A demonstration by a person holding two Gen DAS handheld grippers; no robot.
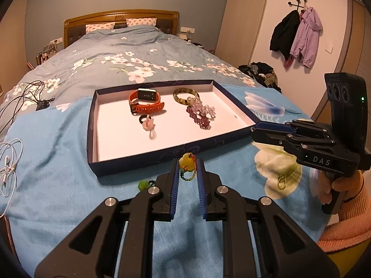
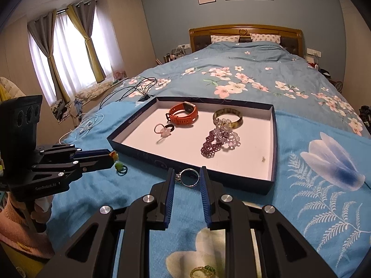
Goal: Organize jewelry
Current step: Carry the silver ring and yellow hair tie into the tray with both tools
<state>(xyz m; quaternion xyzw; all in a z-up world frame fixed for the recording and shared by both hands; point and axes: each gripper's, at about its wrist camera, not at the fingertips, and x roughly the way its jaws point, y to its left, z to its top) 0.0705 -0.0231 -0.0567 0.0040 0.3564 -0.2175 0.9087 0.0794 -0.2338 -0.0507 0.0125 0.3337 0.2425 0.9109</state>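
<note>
A shallow dark-blue box with a white floor lies on the bed. In it are an orange watch, a tortoise bangle, purple beaded bracelets and a pink ring. My left gripper is shut on a yellow-stone beaded ring just before the box's near wall. My right gripper is shut on a silver ring at the box's near edge.
A green ring lies on the blue blanket by the left gripper. A gold ring lies on the white flower print. Cables and white earphones lie at the left.
</note>
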